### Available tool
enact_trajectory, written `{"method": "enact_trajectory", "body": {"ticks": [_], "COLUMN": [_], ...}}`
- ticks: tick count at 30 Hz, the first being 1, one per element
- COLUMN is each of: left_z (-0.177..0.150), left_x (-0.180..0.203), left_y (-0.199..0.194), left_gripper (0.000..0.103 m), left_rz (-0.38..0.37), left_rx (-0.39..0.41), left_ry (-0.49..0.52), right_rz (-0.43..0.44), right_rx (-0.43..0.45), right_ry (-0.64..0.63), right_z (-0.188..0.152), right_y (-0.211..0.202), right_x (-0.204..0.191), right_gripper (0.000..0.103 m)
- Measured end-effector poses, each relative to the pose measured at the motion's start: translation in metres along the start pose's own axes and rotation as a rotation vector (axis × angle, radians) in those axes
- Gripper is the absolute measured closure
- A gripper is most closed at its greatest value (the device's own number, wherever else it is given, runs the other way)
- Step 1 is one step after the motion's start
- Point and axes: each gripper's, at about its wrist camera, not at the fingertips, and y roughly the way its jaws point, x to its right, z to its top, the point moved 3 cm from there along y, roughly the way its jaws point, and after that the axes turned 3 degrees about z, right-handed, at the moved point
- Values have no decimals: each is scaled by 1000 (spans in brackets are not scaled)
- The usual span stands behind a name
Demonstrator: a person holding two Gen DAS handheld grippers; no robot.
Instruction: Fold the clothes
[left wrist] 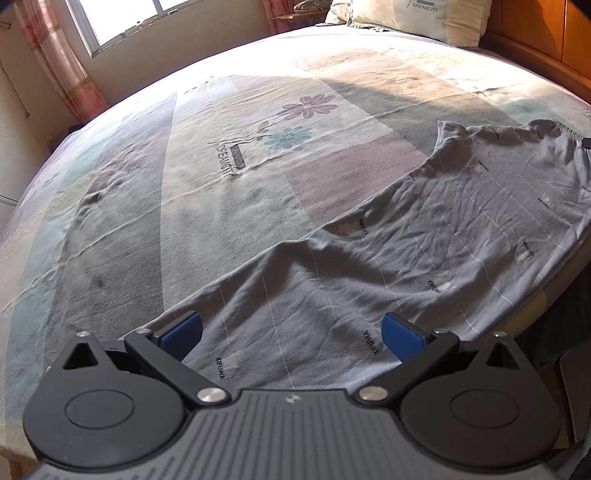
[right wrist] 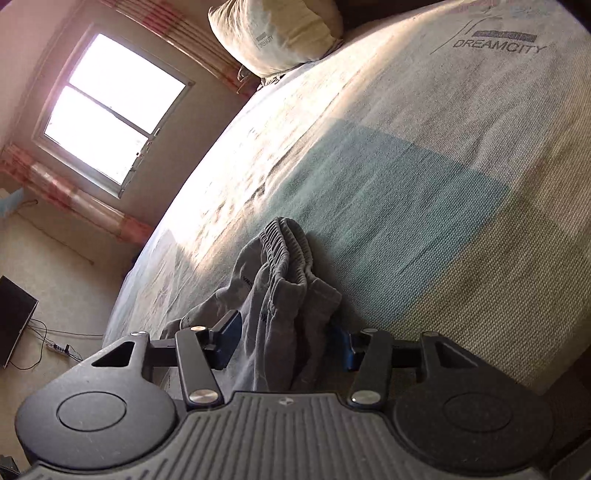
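The grey trousers lay spread on the bed along its near edge, their long axis running from the left gripper at the lower left up to the elastic waistband at the far right, so the waist pointed toward the headboard end where the pillow sat. The cloth (printed with small "XIFUWA" lettering and thin pale lines) was wrinkled but mostly flat. The left gripper's blue-padded fingers stood wide apart over the leg end, with the fabric lying between them and not pinched. In the right wrist view, the right gripper had its fingers partly drawn in on either side of a bunched fold of the waist end, the gathered waistband rising ahead of them; the right-hand finger was largely hidden by cloth, so whether they truly clamped the fabric could not be told. The window lit the sheet brightly.
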Motion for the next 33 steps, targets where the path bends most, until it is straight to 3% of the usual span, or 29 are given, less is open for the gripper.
{"method": "enact_trajectory", "body": {"ticks": [8,13,18,24,26,30,33], "left_z": [1,3,6,7,8,9,9], "left_x": [2,6,4,3,3,5,5], "left_y": [4,7,4,5,6,6,6], "left_gripper": [1,1,1,1,1,1,1], "left_rz": [-7,-9,-18,-10,-9,-13,-18], "left_rx": [0,-7,7,3,2,3,6], "left_ry": [3,19,17,21,22,25,20], "right_rz": [-38,57,161,-7,-10,20,3], "right_rx": [-13,8,77,-4,-19,7,57], "right_ry": [-36,75,34,16,23,0,-28], "right_z": [-8,-8,-1,-8,-12,-8,-5], "right_y": [-10,-15,-39,-35,-26,-10,3], "right_x": [-6,7,-5,4,5,-5,-10], "right_gripper": [44,43,42,40,38,20,19]}}
